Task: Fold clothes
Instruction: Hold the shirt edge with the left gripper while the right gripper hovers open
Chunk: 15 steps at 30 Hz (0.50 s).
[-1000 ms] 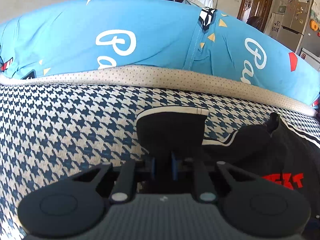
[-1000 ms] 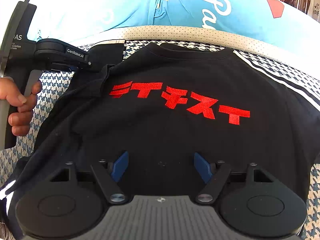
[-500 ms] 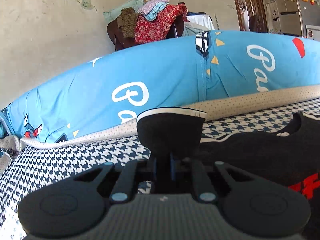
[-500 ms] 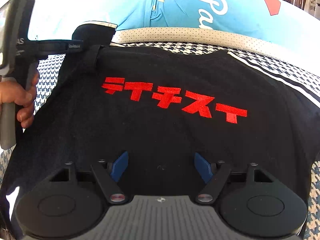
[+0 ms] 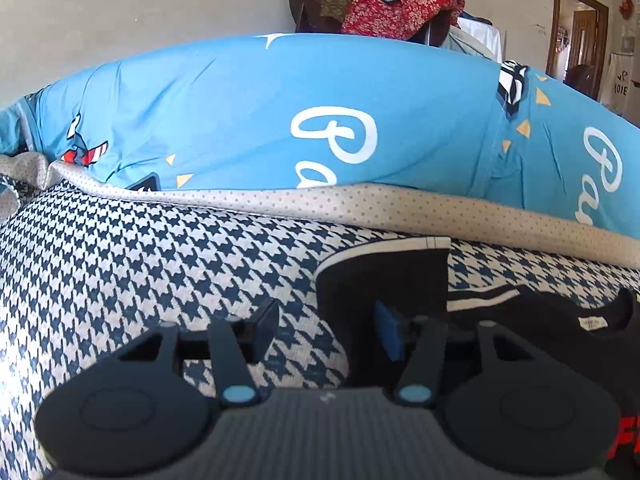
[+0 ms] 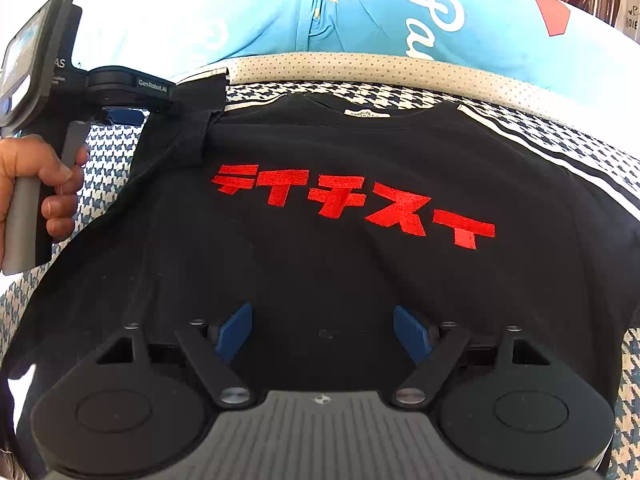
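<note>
Okay, left wrist view: left gripper (image 5: 326,332) jaws just opened, black sleeve (image 5: 384,276) loose between them, blue pillow (image 5: 280,120) blocking at 12. Right wrist view: right gripper (image 6: 322,332) open over black T-shirt (image 6: 340,248), houndstooth cover (image 6: 108,152) free at 9.

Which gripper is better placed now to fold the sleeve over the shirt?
Left. The left gripper has just opened beside the sleeve; the right gripper hangs open over the shirt middle.

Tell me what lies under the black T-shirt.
The black T-shirt lies on a blue-and-white houndstooth cover, visible around its edges. Whatever sits beneath the shirt's middle is covered and cannot be seen.
</note>
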### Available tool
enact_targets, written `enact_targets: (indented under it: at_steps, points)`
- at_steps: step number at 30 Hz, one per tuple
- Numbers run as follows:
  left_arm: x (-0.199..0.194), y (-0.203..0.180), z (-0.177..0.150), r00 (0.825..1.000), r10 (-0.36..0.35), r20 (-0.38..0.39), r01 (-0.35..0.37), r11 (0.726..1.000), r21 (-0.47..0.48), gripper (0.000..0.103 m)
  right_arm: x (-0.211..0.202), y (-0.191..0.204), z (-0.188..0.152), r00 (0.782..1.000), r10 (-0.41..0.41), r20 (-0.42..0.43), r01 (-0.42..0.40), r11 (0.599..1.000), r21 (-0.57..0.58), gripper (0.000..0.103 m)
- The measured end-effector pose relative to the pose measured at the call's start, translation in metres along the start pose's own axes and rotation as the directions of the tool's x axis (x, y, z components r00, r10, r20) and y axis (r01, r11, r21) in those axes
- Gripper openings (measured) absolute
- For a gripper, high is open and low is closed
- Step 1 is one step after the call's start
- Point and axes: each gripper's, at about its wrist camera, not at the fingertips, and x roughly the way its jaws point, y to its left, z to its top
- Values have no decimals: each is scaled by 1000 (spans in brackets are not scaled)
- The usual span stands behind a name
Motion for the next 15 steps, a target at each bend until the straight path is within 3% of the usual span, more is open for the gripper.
enact_targets:
  at_steps: [5,9,15]
  points:
    - [-11,-2,7,999,-44,-10,44,999,-18,60,2,2,0,1000,-4,-1,4,1000,-12,80]
    - [-30,-20,2,996,-90,14,88,993,76,76,4,4,0,1000,-9,-4,9,1000,-26,83]
    - [-51,-43,-18,986,-161,-35,165,962,218,77,2,6,-2,1000,-17,-3,17,999,-46,83]
